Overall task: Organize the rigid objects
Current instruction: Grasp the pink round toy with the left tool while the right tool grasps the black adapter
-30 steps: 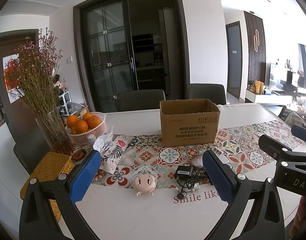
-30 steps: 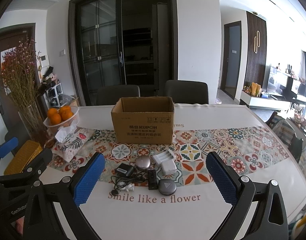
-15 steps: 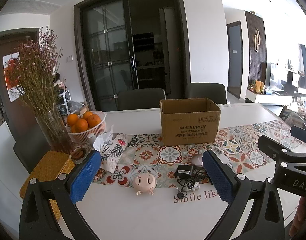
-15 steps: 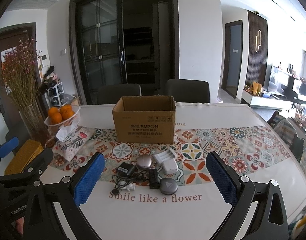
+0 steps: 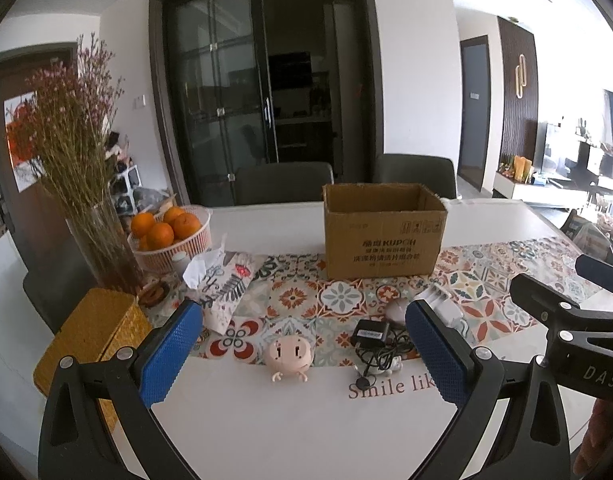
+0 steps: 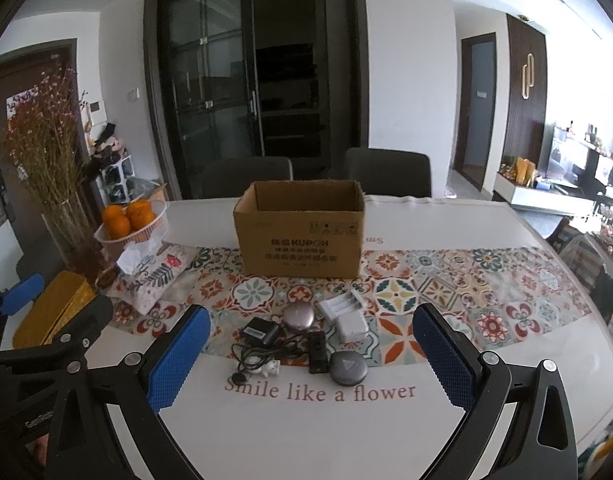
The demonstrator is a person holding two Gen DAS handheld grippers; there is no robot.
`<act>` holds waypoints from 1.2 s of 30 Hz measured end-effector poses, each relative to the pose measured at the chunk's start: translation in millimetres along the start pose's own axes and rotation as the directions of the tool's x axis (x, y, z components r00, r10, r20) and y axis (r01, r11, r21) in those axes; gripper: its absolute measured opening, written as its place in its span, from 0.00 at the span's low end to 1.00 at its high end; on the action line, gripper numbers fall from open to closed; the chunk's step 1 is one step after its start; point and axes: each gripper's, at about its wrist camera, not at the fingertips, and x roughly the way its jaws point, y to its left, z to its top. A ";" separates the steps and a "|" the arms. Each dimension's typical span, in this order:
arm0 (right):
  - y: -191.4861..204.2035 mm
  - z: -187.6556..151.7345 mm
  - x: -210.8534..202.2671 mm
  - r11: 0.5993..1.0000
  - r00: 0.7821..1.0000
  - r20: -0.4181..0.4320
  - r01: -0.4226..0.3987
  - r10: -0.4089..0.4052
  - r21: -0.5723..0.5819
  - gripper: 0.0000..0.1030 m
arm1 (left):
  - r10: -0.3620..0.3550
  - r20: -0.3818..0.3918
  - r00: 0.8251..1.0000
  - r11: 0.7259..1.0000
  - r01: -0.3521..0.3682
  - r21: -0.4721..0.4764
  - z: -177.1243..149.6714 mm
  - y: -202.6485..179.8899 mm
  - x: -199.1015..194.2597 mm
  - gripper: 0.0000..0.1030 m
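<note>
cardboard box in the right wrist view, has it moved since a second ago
No. The open brown cardboard box sits on the same patterned tiles of the table runner. It only slips slightly right and down in the frame together with the runner, so the camera shifted, not the box.

Box (image 6: 300, 250) reads "KUPON"; tablecloth (image 6: 266, 432) reads "Smile like a flower"

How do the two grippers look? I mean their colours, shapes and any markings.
Both the left gripper and the right gripper have black frames with silver screws and two fingers faced with blue, diamond-textured pads. White lettering reads "DAS" on the right gripper; the left one's is only partly readable.
</note>
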 end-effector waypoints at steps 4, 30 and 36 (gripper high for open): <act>5.2 0.9 18.4 1.000 0.999 -0.030 -0.019 0.018 -0.009 0.99 | 0.009 -0.045 0.999 1.000 -0.009 -0.011 -1.1 4.9 15.4 1.00; 55.7 -22.5 173.4 0.979 0.935 -0.313 -0.194 0.167 -0.055 0.98 | -0.054 -0.338 0.940 0.999 0.049 -0.022 -46.4 38.2 148.9 1.00; 56.8 -30.6 206.3 0.978 0.910 -0.372 -0.208 0.181 -0.032 0.95 | -0.058 -0.364 0.930 0.998 0.058 -0.010 -52.4 35.9 174.9 1.00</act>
